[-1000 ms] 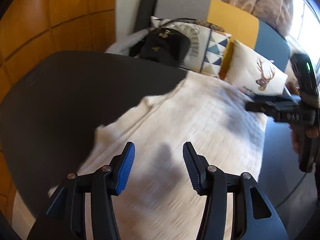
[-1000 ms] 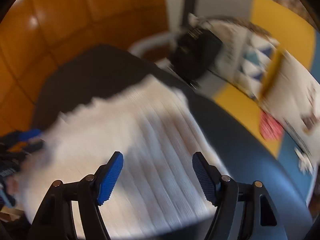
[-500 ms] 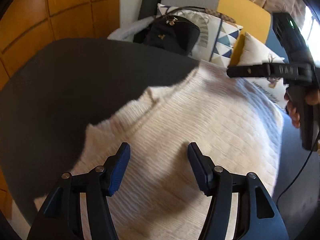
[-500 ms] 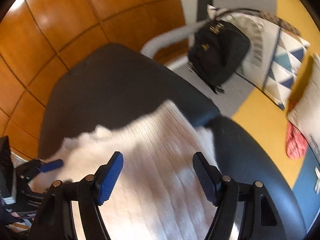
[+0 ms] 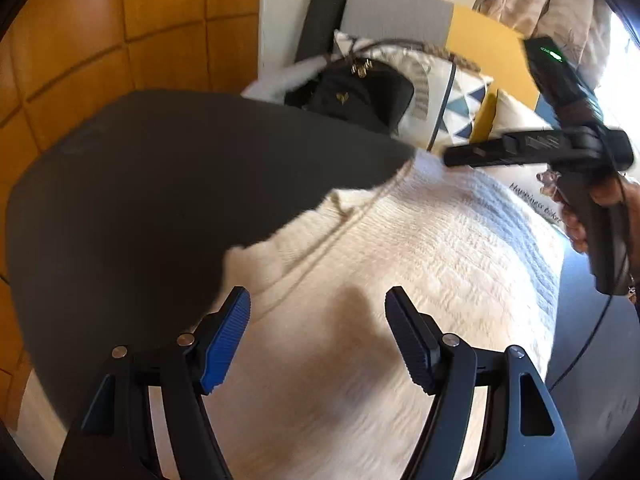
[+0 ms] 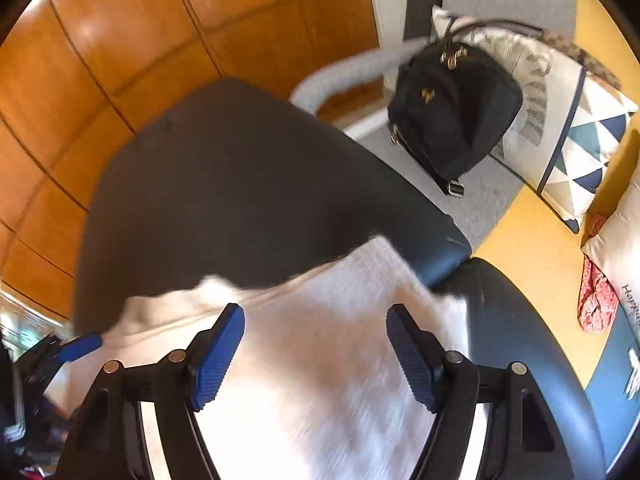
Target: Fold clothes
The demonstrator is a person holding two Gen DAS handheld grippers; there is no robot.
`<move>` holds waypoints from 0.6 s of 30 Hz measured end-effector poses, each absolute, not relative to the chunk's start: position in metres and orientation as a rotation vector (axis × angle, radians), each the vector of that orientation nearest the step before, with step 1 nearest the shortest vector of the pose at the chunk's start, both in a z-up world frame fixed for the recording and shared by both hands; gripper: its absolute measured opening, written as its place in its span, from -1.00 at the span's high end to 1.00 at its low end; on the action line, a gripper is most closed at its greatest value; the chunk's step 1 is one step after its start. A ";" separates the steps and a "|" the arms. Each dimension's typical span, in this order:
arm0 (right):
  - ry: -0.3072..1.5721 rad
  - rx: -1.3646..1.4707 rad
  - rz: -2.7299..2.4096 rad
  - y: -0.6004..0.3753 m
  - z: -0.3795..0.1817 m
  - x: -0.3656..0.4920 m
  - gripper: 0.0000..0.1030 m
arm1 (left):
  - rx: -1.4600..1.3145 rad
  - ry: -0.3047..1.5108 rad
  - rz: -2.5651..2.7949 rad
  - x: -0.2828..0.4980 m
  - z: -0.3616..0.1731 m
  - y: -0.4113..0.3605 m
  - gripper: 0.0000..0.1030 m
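sweater (image 5: 400,280) flat on dark table (image 5: 160,200) | backpack (image 6: 452,120) zipped

home living room, sofa (image 5: 404,16), patterned cushions (image 6: 576,148), curtains (image 5: 560,4)

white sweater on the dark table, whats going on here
A person holding a two-finger gripper in each hand is folding a white knit sweater that lies on a dark table. The left gripper hovers over the sweater with its jaws opening and nothing between them. The right gripper is also open above the fabric, gripping nothing. A black bag and cushions sit on the sofa behind.
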State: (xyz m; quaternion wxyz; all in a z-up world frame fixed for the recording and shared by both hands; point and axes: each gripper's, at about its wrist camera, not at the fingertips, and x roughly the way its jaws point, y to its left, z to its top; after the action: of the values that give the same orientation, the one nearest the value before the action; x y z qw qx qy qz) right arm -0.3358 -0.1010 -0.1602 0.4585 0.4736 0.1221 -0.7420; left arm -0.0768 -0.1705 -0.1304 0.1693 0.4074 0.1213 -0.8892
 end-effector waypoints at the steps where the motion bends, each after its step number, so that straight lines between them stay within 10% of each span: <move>1: 0.305 1.145 -1.804 -0.097 -0.158 -0.322 -0.46 | 1.169 0.325 -2.498 -0.068 -0.132 -0.170 -0.42; 7: 0.673 1.096 -1.830 -0.123 -0.213 -0.257 -0.57 | 1.214 0.415 -2.409 -0.050 -0.162 -0.185 -0.60; 18: 0.522 1.172 -1.888 -0.039 -0.199 -0.187 -0.47 | 1.203 0.265 -2.481 -0.020 -0.147 -0.143 -0.59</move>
State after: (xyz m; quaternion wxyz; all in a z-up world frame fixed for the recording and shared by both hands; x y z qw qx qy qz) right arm -0.1875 -0.0387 -0.1989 0.4163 0.4670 0.2079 -0.7520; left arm -0.0196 -0.1425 -0.1473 0.1846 0.4269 0.0939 -0.8803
